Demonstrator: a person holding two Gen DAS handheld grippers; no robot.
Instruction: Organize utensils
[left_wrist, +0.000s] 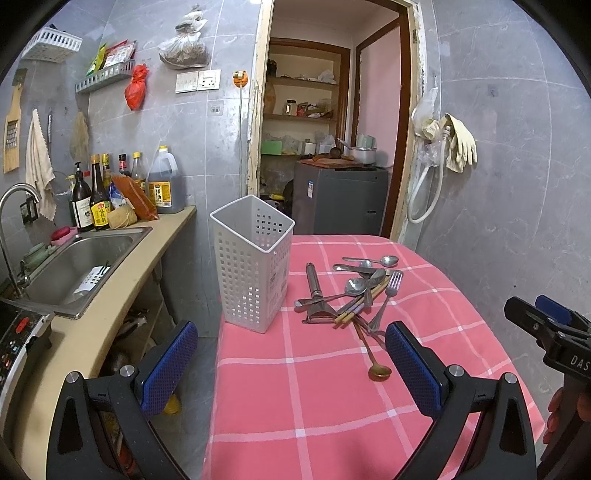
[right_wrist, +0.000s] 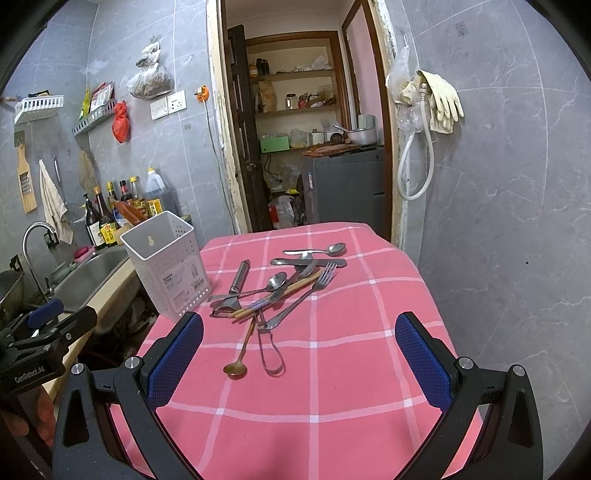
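Observation:
A heap of utensils (left_wrist: 354, 291) lies on the pink checked tablecloth (left_wrist: 295, 387): steel spoons, a fork (right_wrist: 303, 295), chopsticks, a peeler (left_wrist: 314, 295) and a gold long-handled spoon (right_wrist: 238, 354). The heap also shows in the right wrist view (right_wrist: 280, 288). A white perforated holder (left_wrist: 253, 262) stands upright and empty at the table's left edge, also in the right wrist view (right_wrist: 168, 264). My left gripper (left_wrist: 291, 354) is open and empty, short of the heap. My right gripper (right_wrist: 299, 350) is open and empty, above the near part of the heap.
A steel sink (left_wrist: 77, 266) and a counter with sauce bottles (left_wrist: 99, 195) lie left of the table. A doorway with shelves and a grey cabinet (left_wrist: 340, 199) is behind. Tiled wall with hanging gloves (left_wrist: 458, 144) stands to the right.

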